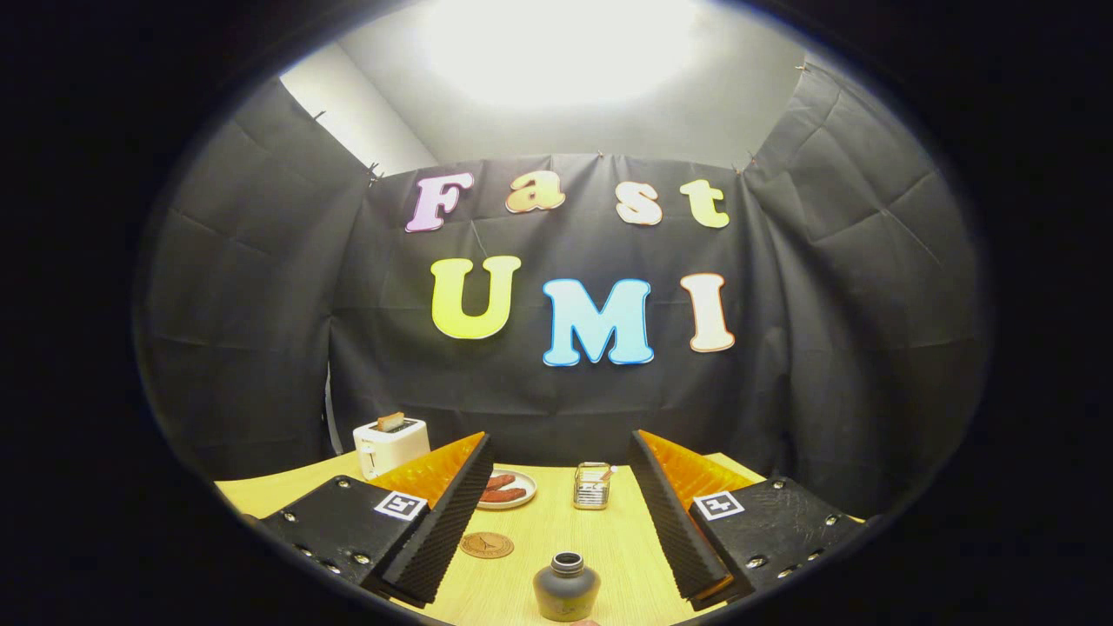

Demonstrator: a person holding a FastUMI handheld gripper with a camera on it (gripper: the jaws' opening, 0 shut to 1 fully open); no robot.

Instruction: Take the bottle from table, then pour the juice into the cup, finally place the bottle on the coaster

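A small dark grey bottle with a silver neck stands upright on the light wooden table, close in between my two fingers. My gripper is open wide, its black ribbed pads on either side and apart from the bottle. A round brown coaster lies flat just ahead of the left finger, left of the bottle. A clear glass cup stands farther back, beyond the bottle and slightly right.
A white toaster with a slice in it stands at the back left of the table. A white plate with reddish sausages sits beyond the coaster. Black cloth walls close the booth behind the table.
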